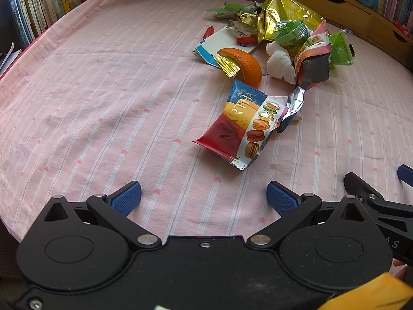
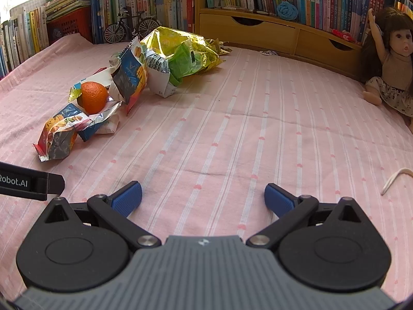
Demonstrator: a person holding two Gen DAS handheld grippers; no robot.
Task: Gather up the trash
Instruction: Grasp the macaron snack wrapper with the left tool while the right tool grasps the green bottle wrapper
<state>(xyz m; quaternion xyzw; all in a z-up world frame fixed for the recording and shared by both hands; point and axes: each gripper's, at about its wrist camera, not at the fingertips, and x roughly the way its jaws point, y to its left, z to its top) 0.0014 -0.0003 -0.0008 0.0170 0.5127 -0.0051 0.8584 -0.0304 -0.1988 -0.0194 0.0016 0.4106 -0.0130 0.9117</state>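
Trash lies in a loose pile on the pink striped cloth [image 1: 103, 98]. Nearest my left gripper [image 1: 204, 196] is a macaron snack wrapper [image 1: 240, 126], just ahead and slightly right of the open, empty fingers. Behind it sit an orange peel [image 1: 245, 64], a crumpled white tissue [image 1: 280, 62], a second macaron wrapper [image 1: 312, 62], green wrappers [image 1: 291, 33] and a gold foil bag [image 1: 284, 13]. In the right wrist view the same pile is far left: macaron wrapper [image 2: 59, 134], orange peel [image 2: 93, 97], gold foil bag [image 2: 180, 49]. My right gripper [image 2: 203, 197] is open over bare cloth [image 2: 232, 129], holding nothing.
Bookshelves [image 2: 155, 0] ring the back and left. A wooden drawer unit [image 2: 258, 31] stands at the back right, a doll [image 2: 392, 64] sits at the far right, and a model bicycle [image 2: 129, 25] stands behind the pile. A white cord [image 2: 395, 178] lies at the right edge.
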